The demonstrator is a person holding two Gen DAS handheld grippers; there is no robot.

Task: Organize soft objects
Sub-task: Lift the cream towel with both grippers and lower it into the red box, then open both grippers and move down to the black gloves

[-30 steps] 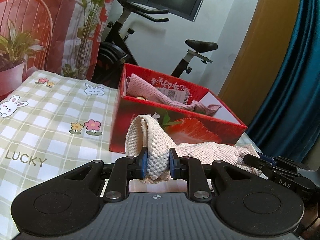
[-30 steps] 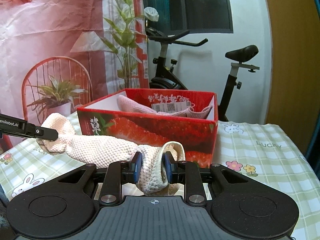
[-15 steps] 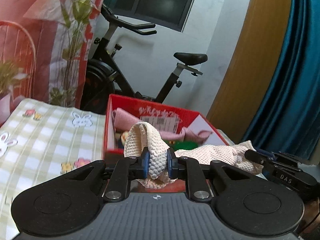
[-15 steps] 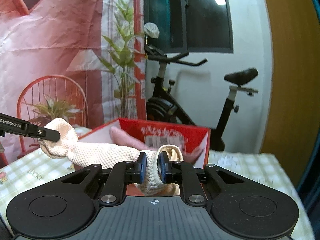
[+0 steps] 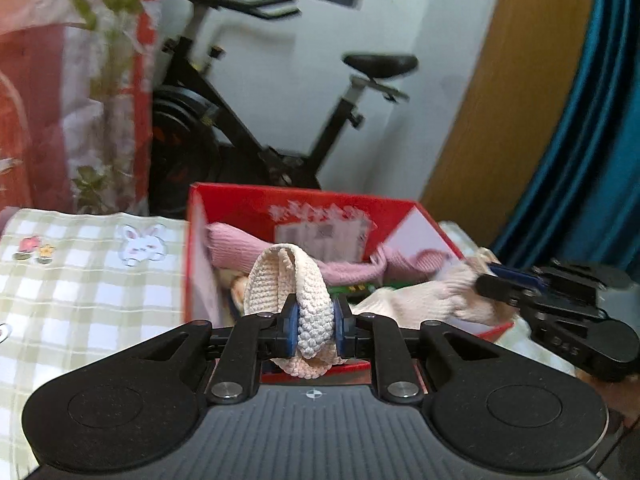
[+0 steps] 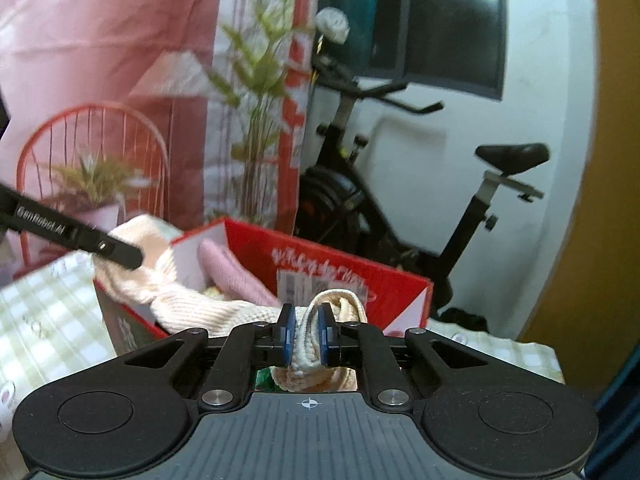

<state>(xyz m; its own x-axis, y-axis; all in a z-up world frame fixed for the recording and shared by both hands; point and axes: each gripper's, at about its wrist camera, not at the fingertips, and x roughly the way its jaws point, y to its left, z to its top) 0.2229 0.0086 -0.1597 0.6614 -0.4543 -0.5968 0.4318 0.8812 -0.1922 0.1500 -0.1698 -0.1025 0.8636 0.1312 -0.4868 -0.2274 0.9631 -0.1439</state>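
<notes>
Both grippers — left (image 5: 314, 330), right (image 6: 307, 340) — pinch the cloth's (image 5: 420, 300) ends, spanning it above the box (image 5: 224, 200) for dropping in.

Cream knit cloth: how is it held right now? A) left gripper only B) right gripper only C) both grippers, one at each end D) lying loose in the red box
C: the left gripper and the right gripper each have jaws shut on an end of the cream knit cloth, stretched over the red box.
</notes>
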